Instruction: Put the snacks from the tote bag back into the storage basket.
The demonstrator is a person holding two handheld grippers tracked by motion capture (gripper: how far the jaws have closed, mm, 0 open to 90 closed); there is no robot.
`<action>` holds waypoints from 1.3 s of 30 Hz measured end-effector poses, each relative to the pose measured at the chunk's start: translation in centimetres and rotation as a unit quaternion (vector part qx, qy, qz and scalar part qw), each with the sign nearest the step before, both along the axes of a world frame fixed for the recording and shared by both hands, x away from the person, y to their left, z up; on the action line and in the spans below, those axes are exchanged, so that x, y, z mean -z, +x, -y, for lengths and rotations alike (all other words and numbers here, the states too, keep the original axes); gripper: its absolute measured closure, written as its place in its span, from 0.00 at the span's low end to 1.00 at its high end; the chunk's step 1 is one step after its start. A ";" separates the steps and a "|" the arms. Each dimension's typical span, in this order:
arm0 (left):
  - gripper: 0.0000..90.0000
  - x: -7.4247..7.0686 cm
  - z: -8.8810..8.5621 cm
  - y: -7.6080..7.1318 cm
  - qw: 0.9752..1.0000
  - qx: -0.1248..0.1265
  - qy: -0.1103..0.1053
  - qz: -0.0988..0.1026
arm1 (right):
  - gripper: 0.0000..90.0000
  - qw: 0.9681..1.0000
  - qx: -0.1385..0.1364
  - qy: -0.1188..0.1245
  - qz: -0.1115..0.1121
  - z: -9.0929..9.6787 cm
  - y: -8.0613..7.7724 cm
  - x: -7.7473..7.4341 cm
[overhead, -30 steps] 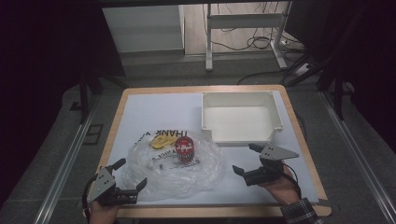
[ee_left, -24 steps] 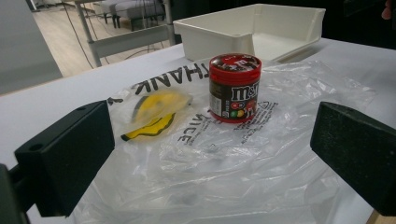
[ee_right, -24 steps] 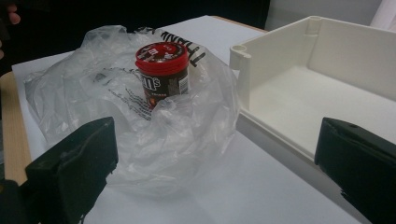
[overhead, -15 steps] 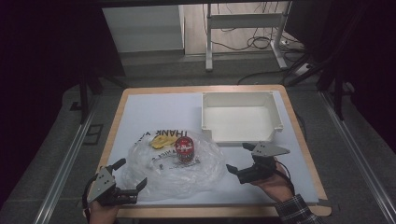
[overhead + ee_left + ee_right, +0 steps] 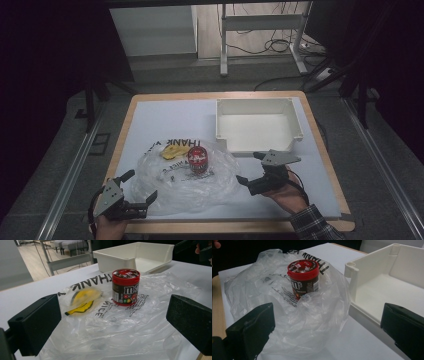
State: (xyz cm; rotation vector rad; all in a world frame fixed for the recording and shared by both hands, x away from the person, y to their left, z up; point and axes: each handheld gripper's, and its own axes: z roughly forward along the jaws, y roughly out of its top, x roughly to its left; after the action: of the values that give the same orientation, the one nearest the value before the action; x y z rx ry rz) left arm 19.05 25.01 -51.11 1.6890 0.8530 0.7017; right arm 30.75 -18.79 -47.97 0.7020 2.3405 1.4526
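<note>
- The right gripper point(image 5: 250, 167) has moved in over the last second: from a spot out toward the table's right edge, it now sits close to the plastic bag point(image 5: 187, 175), at about 3 o'clock from the bag's crumpled edge.
- Its jaws are spread wide and hold nothing; in the right gripper view they frame the bag point(image 5: 294, 315) with the candy jar point(image 5: 304, 278) straight ahead.
- The left gripper point(image 5: 136, 187) has not shifted in that time. It rests at about 8 o'clock from the bag, near the table's front edge, jaws wide apart and empty, touching nothing that can be made out.
- The candy jar point(image 5: 198, 160), red-lidded and upright, stands on the bag near its middle; whether film covers it or it sits on top, I cannot tell for sure. In the left gripper view the jar point(image 5: 125, 286) looks clear of folds.
- A yellow item point(image 5: 174, 151) lies inside the bag at about 10 o'clock from the jar.
- The white bin point(image 5: 257, 102) stands at about 1 o'clock from the jar, empty.
- Judgement: the right gripper's approach suggests the work is only starting, with a grasp on the bag's right edge or the jar likely next, while the left waits to steady the film.
</note>
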 end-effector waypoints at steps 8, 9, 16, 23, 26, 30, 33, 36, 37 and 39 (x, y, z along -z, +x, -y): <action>0.00 0.0 0.0 0.0 1.000 0.000 0.000 0.000 | 0.00 1.000 -0.010 -0.005 -0.007 -1.1 0.4 0.2; 0.00 0.0 0.0 0.0 1.000 0.000 0.000 0.000 | 0.00 1.000 -0.011 -0.006 -0.005 -1.3 0.5 0.2; 0.00 0.0 0.0 0.0 1.000 0.000 0.000 0.001 | 0.00 1.000 -0.018 -0.009 -0.013 -2.0 0.8 0.4; 0.00 0.0 0.0 0.0 1.000 0.000 0.000 0.001 | 0.00 0.999 -0.027 -0.016 -0.018 -2.9 1.2 0.4; 0.00 -0.1 0.0 -0.1 1.000 0.001 0.000 0.001 | 0.00 0.999 -0.031 -0.018 -0.020 -3.4 1.4 0.5; 0.00 -0.1 0.0 -0.1 1.000 0.000 0.000 0.001 | 0.00 0.999 -0.034 -0.021 -0.022 -3.9 1.7 0.5; 0.00 -0.1 0.0 -0.1 1.000 0.001 0.000 0.002 | 0.00 0.999 -0.036 -0.021 -0.023 -4.3 1.8 0.6; 0.00 -0.1 0.0 -0.1 1.000 0.001 -0.001 0.002 | 0.00 0.999 -0.037 -0.021 -0.021 -4.7 2.0 0.6; 0.00 -0.1 0.0 -0.1 1.000 0.001 0.000 0.002 | 0.00 0.999 -0.041 -0.017 -0.021 -5.0 2.2 0.7; 0.00 -0.1 0.0 -0.1 1.000 0.001 0.000 0.002 | 0.00 0.999 -0.044 -0.011 -0.020 -5.2 2.4 0.8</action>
State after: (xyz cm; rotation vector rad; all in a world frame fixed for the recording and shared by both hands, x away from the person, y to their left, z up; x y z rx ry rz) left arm 18.99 25.04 -51.04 1.6868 0.8495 0.7035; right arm 33.11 -13.57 -48.73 0.6350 2.4429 1.4600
